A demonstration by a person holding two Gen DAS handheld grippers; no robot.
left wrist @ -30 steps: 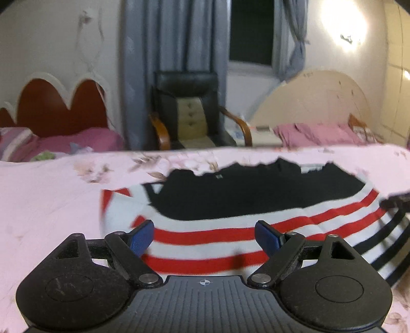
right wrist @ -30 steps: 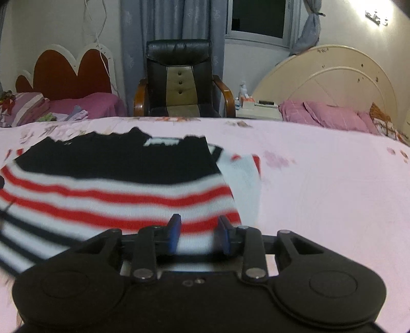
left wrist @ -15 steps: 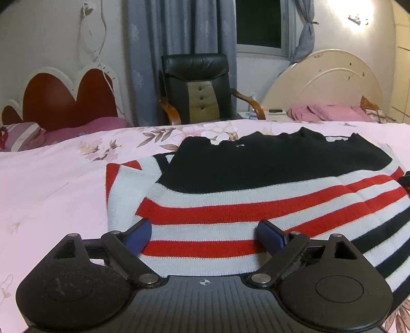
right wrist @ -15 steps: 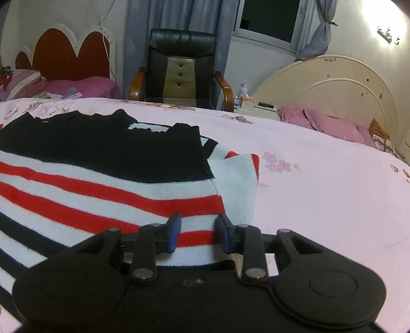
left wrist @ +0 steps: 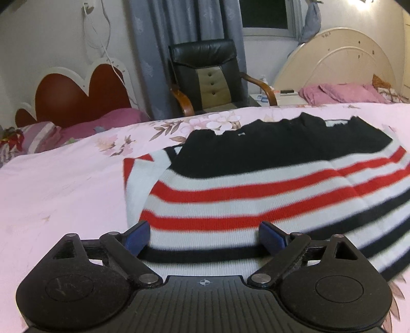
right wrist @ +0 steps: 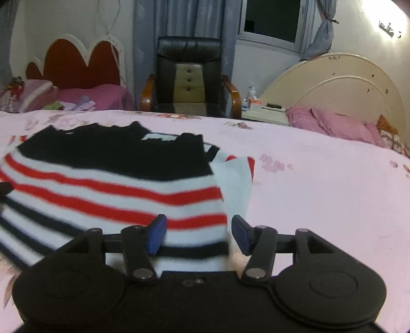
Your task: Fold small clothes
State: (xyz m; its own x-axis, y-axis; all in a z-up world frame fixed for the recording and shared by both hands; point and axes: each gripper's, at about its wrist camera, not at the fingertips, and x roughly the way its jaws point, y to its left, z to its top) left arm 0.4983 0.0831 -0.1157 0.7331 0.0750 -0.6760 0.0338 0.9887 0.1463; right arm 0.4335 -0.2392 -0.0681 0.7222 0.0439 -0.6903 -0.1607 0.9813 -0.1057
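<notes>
Dim warm room, lamp glare upper right, motion blur, fisheye-bent edges.

Domestic bedroom: bed (left wrist: 64, 184) under pink floral sheet, two headboards (right wrist: 77, 61) against the wall, curtained window (right wrist: 271, 20), black armchair (right wrist: 189, 74).

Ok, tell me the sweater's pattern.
Sweater: black top, then white with red and black stripes; clearest in the left wrist view.

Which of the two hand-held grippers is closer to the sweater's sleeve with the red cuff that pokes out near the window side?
Right. The right hand-held gripper sits at the sweater's hem just below that sleeve. The left hand-held gripper is at the opposite corner.
</notes>
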